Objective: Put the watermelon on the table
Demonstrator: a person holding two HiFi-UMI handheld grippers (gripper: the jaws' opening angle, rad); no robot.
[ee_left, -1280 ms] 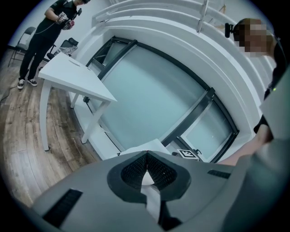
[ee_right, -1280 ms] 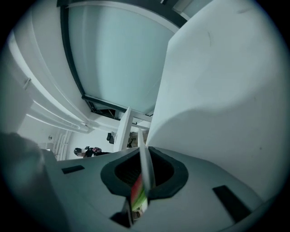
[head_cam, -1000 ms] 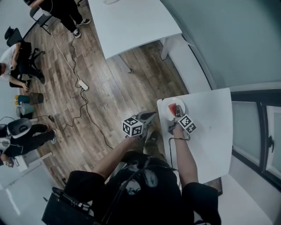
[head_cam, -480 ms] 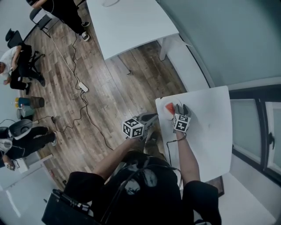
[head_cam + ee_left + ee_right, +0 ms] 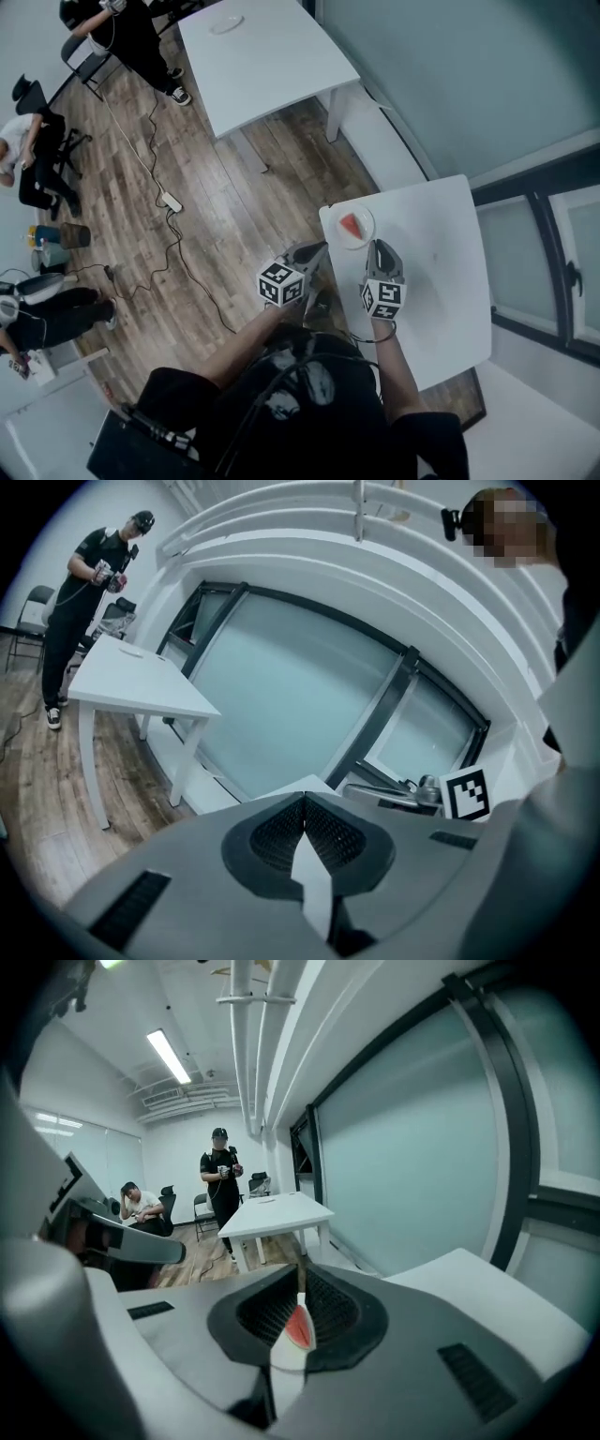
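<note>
Head view: red wedge of watermelon (image 5: 351,225) lying on a round white plate (image 5: 366,235) at the near-left corner of the small white square counter (image 5: 441,253). Right claw (image 5: 382,247) held just beside the plate, clear of the fruit, its jaws closing to a narrow gap with nothing between them. Left claw (image 5: 320,249) off the counter's edge above the brown wooden floor (image 5: 234,187), jaws together and empty

The left hand-held gripper (image 5: 305,803), jaws together, faces a window (image 5: 281,691).
</note>
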